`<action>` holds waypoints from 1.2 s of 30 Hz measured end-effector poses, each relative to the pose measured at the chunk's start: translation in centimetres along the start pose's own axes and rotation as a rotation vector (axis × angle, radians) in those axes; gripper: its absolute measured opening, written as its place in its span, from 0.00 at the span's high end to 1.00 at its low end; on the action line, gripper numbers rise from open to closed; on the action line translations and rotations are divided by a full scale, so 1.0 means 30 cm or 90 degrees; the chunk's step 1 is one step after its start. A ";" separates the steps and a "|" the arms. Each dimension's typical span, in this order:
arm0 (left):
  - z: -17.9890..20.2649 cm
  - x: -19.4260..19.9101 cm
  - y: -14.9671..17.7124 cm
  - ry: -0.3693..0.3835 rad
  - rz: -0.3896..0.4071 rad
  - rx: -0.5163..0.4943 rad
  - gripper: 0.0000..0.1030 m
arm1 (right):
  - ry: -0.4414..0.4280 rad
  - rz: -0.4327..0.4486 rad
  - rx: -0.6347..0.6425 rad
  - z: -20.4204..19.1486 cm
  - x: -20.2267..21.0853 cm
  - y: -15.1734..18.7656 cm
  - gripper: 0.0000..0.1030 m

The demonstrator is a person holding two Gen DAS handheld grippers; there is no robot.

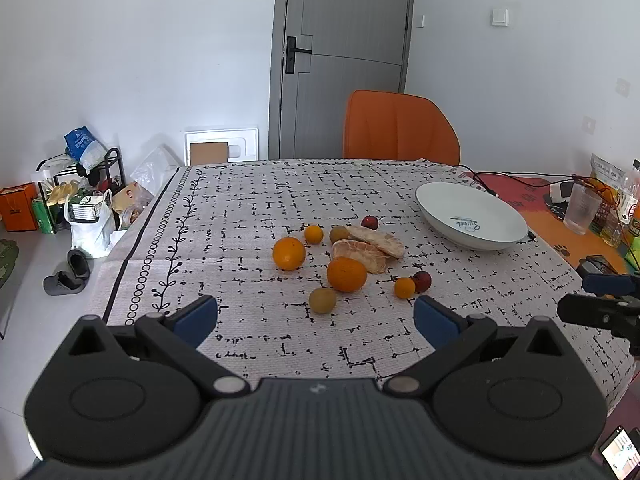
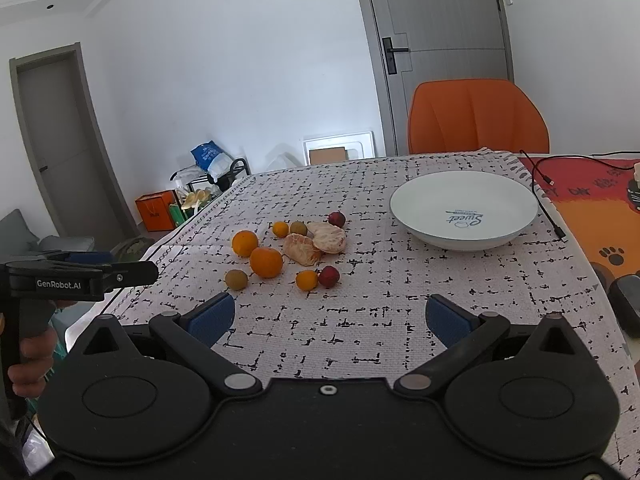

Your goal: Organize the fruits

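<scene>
- Orange dominates the pile: two big round oranges, one at the left [image 1: 289, 253] and one nearer the camera [image 1: 346, 274], sit on the counter's grey-white cloth with black dashes [image 1: 280, 332], skins smooth and bright.
- Two small orange citrus join them, one at the far side [image 1: 313, 234] and one at the near right [image 1: 404, 287], that one touching a dark red round fruit [image 1: 422, 281].
- A second small red fruit [image 1: 369, 222] sits at the back of the group.
- Two peeled citrus pieces, pale and webbed with white pith [image 1: 370, 246], lie in the middle, one leaning over the other.
- Two dull brown-green round fruits show up: one at the front [image 1: 322, 300], one at the back [image 1: 339, 234] beside the peeled pieces.
- The wide white shallow bowl with blue lettering inside [image 2: 464, 210] stands to the right of the fruit, well apart from it, holding nothing.
- The left tool [image 1: 316, 316] hovers above the cloth just short of the front brown-green fruit, its blue-padded fingers spread wide, nothing between them.
- The right tool [image 2: 330, 318] is likewise spread wide and holding nothing, aimed between fruit and bowl.
- An orange chair [image 1: 400, 130] stands behind the counter, and a black cable [image 2: 548, 200] trails past the bowl.
</scene>
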State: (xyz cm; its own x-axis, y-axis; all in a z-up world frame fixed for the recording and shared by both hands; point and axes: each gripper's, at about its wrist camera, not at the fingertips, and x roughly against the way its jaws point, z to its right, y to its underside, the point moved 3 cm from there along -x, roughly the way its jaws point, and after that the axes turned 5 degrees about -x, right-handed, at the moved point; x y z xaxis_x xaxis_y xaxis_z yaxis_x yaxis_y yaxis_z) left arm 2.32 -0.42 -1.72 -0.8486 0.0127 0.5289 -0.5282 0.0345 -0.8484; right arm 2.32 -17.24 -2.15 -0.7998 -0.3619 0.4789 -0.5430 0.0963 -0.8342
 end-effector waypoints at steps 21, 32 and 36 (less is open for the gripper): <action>-0.020 0.006 -0.002 0.015 0.027 0.011 0.00 | 0.005 0.023 0.000 0.001 0.006 0.000 0.00; -0.033 -0.073 0.021 0.018 0.028 0.035 0.00 | 0.007 0.028 -0.001 0.046 -0.065 0.029 0.07; -0.036 -0.101 0.011 0.011 0.037 0.040 0.01 | 0.003 0.013 0.001 0.056 -0.104 0.039 0.15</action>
State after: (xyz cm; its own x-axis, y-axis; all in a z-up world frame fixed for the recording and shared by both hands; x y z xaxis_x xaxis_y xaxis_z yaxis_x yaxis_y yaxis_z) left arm 4.76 0.64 -3.57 -0.8775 0.0303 0.4785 -0.4793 -0.0297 -0.8771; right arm 4.61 -17.56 -5.08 -0.8116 -0.3558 0.4634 -0.5266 0.1021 -0.8440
